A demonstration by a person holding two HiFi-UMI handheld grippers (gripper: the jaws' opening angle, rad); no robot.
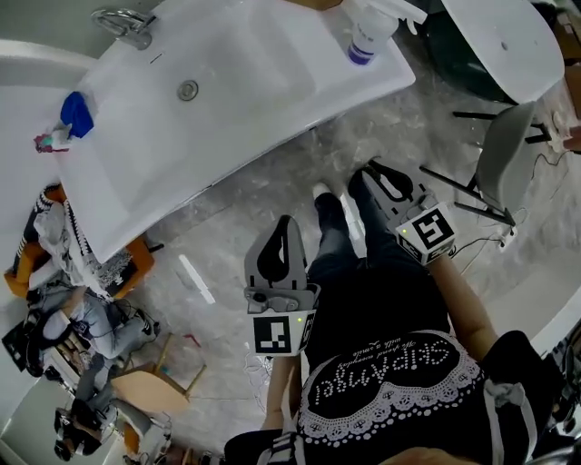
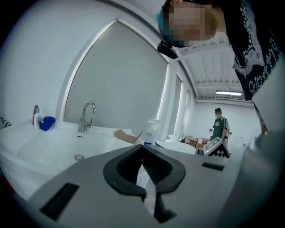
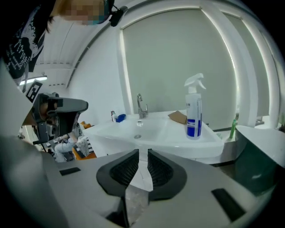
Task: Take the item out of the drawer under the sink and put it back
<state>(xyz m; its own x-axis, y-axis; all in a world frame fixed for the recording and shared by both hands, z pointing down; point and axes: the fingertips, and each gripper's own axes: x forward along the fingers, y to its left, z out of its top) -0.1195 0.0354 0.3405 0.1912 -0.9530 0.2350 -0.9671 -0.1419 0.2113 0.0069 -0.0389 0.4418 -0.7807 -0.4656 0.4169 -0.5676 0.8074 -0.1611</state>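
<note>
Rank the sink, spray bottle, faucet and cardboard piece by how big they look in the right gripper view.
1. sink
2. spray bottle, though it stands nearer the camera
3. faucet and cardboard piece: too alike to rank

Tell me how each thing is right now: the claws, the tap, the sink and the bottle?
Left claw: shut, empty.
Right claw: a little open, empty.
Tap: off, no water running.
Sink: no water in it.
Bottle: upright on the sink's edge.
</note>
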